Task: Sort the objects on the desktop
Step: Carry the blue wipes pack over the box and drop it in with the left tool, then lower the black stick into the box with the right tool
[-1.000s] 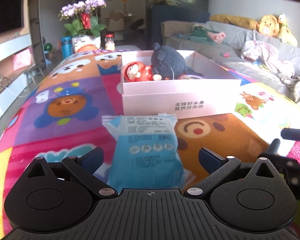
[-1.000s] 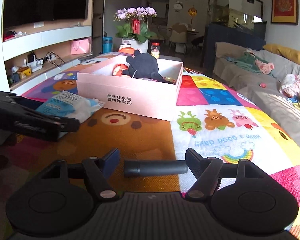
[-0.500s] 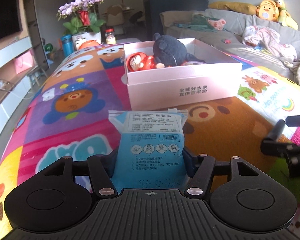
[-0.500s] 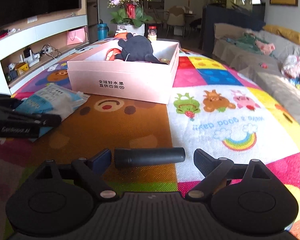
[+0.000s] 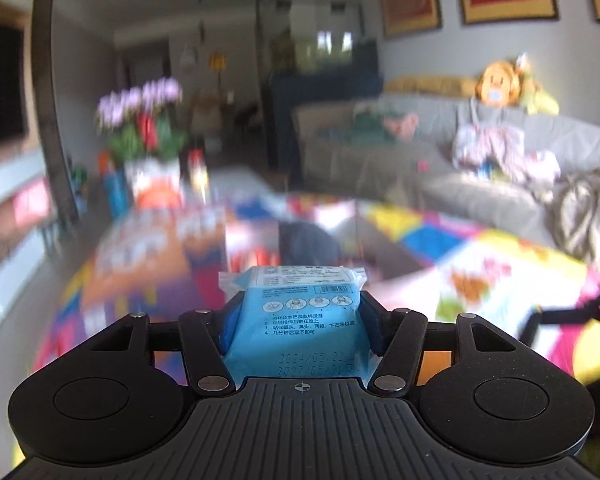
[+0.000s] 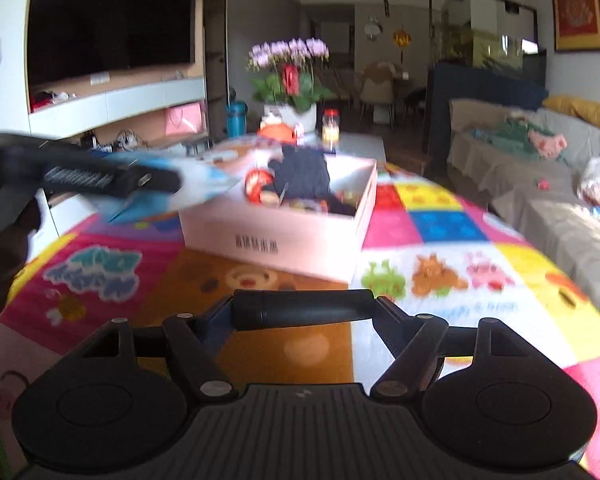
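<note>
My left gripper (image 5: 296,320) is shut on a blue plastic packet (image 5: 298,320) and holds it in the air above the table; the packet also shows in the right wrist view (image 6: 196,182), near the left corner of the pink box (image 6: 284,236). The box holds a dark plush toy (image 6: 302,172) and a red toy (image 6: 260,184). My right gripper (image 6: 304,310) is shut on a black cylinder (image 6: 304,309), held crosswise above the colourful mat in front of the box.
A cartoon-print mat (image 6: 440,272) covers the table. A flower pot (image 6: 290,80), a jar (image 6: 330,124) and a blue bottle (image 6: 236,118) stand at the far end. A grey sofa (image 6: 540,184) runs along the right.
My left gripper closed on the packet and lifted it off the mat toward the box. My right gripper closed on the black cylinder and raised it.
</note>
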Demonstrator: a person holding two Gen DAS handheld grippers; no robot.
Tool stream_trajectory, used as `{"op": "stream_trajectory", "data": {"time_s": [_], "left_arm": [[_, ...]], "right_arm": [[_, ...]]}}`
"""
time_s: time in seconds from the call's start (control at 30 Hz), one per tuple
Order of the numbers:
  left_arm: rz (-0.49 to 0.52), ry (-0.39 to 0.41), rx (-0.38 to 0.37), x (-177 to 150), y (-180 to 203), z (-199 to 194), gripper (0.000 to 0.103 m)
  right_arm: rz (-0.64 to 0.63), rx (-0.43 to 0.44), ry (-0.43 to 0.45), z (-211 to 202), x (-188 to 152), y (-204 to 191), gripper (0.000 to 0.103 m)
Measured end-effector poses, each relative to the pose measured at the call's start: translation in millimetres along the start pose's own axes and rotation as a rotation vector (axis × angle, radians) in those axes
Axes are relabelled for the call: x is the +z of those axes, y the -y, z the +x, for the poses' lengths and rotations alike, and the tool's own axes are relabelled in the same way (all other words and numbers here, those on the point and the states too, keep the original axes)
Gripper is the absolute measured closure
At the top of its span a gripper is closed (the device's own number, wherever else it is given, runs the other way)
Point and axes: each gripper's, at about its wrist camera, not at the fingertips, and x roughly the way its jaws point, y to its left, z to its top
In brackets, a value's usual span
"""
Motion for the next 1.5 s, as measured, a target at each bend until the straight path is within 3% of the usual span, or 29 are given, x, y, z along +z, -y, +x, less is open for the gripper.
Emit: {"op": "stream_trajectory", "data": {"time_s": [0.17, 0.2, 0.33, 0.4, 0.6, 0.8, 1.03, 1.07, 1.17, 1.2, 1.33, 1.5], "left_arm": [[-0.008, 0.108, 0.034, 38, 1, 47, 0.035], [-0.003, 0.106, 0.043, 39, 3, 60, 0.027], [-0.051, -0.014, 0.030, 18, -1, 93, 0.022], [-0.086, -0.032, 0.023, 1, -6, 85, 0.008], [-0.118, -0.083, 0.044, -48, -18, 49, 0.006], [-0.176, -0.121, 0.013, -75, -29, 36, 0.005], [-0.218, -0.127, -0.008, -88, -32, 40, 0.004], [-0.221, -0.121, -0.012, -88, -33, 40, 0.003], [-0.218, -0.113, -0.019, -90, -31, 38, 0.003], [-0.214, -0.109, -0.020, -90, -30, 37, 0.003], [-0.199, -0.095, -0.021, -90, -27, 35, 0.002], [-0.215, -0.110, -0.022, -90, -29, 38, 0.001]], "right_arm": [[-0.015, -0.007, 0.043, -5, 12, 0, 0.028], [-0.017, -0.011, 0.036, -2, 13, 0, 0.028], [-0.020, -0.029, 0.019, 2, 12, 2, 0.028], [-0.027, -0.037, 0.020, 3, 11, 5, 0.028], [-0.030, -0.034, -0.025, 28, 22, 6, 0.028], [-0.045, 0.016, 0.026, 64, 84, 0, 0.028], [0.037, 0.040, -0.039, 128, 130, -4, 0.020], [0.028, 0.041, -0.045, 134, 132, -9, 0.023], [-0.022, 0.025, -0.068, 160, 135, -25, 0.065], [-0.026, 0.010, -0.080, 170, 136, -28, 0.070], [0.058, 0.019, -0.163, 217, 137, -29, 0.071], [0.115, 0.068, -0.226, 234, 139, -25, 0.061]]}}
